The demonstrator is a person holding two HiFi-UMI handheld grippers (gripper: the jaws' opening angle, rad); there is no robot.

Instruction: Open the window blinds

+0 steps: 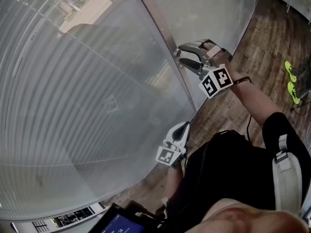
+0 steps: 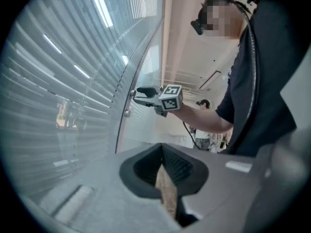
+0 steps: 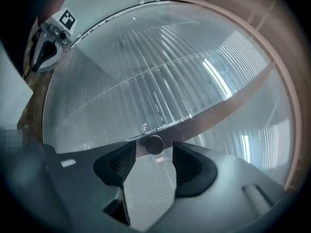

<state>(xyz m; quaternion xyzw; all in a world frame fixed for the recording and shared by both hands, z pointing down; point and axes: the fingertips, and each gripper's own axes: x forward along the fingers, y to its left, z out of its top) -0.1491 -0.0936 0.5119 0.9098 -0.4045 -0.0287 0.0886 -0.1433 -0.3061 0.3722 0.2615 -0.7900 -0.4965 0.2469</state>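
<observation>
Two grippers are working at the window. The right gripper point(image 1: 182, 57) is pointing at the knob point(image 3: 154, 144) on the window frame point(image 1: 158, 18). Its jaws are standing released, and the knob is sitting just ahead of the gap between them, untouched. The blinds point(image 1: 87, 91) are hanging behind the glass on either side of the knob, their slats running level. The left gripper point(image 1: 183, 127) is hanging below the knob, just beside the glass, its jaws clenched together on nothing. A wooden floor point(image 1: 252, 47) is showing well below the knob.
</observation>
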